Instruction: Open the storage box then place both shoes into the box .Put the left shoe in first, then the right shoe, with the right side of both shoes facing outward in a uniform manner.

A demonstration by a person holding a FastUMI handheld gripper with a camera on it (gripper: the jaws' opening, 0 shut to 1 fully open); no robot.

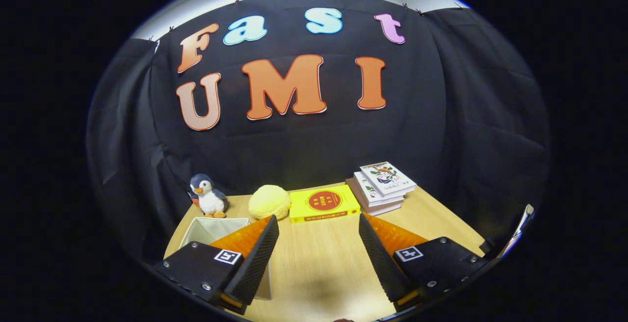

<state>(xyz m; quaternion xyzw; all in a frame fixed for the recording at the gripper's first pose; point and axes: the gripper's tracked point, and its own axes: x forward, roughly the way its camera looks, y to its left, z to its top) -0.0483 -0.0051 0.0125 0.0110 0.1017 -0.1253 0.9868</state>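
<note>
Gripper view gives us the tool [319, 258] held above a wooden table [319, 268], its two fingers spread wide with bare tabletop between them and nothing pinched. At about ten o'clock from the gap, partly behind the left finger, we see a pale open-topped container [208, 228], which may be the storage box, though too little of it is visible for us to be sure. Beyond the fingers at twelve o'clock lies a yellow book [324, 204], flat on the table. Just beside it at eleven o'clock sits a round yellow plush [269, 201], and farther toward ten o'clock stands a small toy penguin [208, 197]. At one o'clock we see a stack of books [382, 184] near the table's far edge.
</note>
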